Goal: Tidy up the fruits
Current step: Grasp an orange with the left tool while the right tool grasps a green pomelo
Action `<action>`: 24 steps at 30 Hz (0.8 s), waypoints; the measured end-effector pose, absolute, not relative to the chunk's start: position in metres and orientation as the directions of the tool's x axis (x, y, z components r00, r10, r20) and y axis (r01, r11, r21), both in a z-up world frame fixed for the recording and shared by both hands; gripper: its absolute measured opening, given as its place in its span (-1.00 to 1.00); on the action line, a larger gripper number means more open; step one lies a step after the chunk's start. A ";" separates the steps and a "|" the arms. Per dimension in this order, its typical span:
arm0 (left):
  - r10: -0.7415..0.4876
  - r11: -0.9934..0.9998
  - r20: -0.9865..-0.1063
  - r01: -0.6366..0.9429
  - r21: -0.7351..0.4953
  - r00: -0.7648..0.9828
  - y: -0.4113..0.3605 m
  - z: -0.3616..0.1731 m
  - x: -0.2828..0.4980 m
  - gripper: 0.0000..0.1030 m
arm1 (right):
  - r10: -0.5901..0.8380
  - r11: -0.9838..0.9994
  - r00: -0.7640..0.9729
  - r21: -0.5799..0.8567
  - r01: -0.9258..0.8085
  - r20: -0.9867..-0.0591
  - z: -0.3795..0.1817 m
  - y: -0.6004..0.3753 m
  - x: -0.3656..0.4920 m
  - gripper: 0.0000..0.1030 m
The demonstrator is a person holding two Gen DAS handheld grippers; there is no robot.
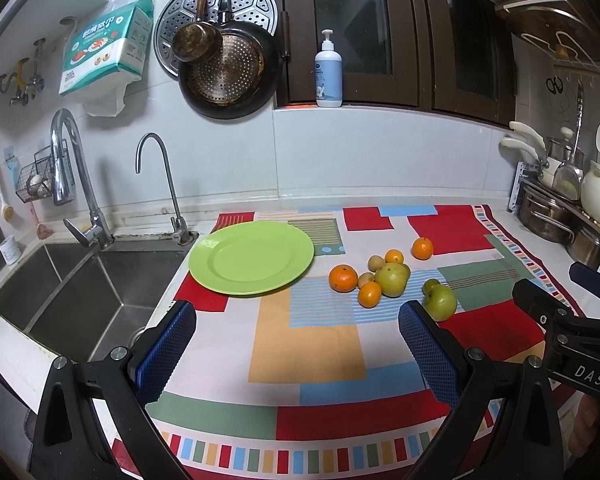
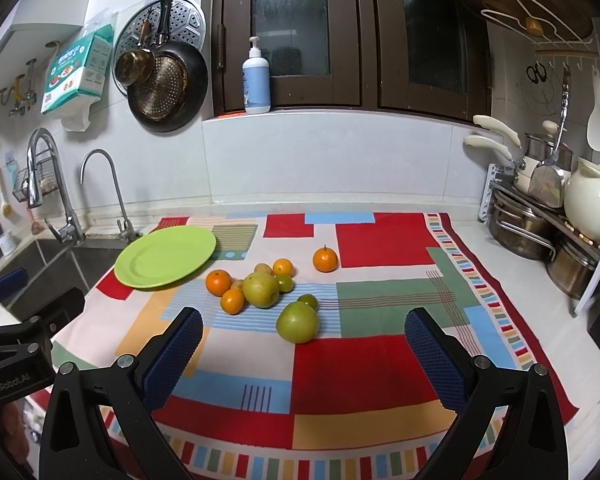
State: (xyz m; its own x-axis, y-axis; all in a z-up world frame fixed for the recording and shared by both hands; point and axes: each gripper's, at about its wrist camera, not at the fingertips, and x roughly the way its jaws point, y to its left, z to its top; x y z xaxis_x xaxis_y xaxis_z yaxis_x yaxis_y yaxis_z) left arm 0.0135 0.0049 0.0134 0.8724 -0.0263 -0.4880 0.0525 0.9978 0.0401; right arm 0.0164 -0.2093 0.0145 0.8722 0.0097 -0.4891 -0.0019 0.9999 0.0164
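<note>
Overhead, pans (image 1: pixel 228 68) above patchwork cloth (image 1: pixel 308 344).

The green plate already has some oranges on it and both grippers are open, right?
Not quite. The green plate has nothing on it. The oranges lie beside it on the patterned cloth, as the right wrist view shows. Both the left gripper and right gripper do have open jaws.

I can't read the print on the soap bottle (image 2: pixel 256 80). A green apple (image 1: pixel 391 279) half hides the small lime behind it, and my left view crops the pots (image 1: pixel 556 216).
</note>
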 end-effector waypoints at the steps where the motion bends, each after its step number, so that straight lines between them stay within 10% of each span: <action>1: -0.026 0.998 -0.489 0.053 0.041 0.872 0.004 0.013 0.015 1.00 | 0.009 1.000 0.871 0.017 -0.001 -0.491 0.014 -0.210 0.018 0.99; 24: -0.168 0.953 -0.570 0.279 0.114 0.804 -0.014 -0.011 0.096 0.73 | -0.028 0.995 0.816 0.065 0.081 -0.577 -0.014 -0.211 0.071 0.98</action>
State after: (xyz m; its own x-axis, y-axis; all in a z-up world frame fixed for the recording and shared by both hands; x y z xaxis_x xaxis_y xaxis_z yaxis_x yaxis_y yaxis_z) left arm 0.0962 -0.0138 -0.0108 0.8044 -0.1676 -0.5700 0.2793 0.9534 0.1138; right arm 0.0711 -0.2113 -0.0143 0.8159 -0.0284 -0.5775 0.0805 0.9946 0.0648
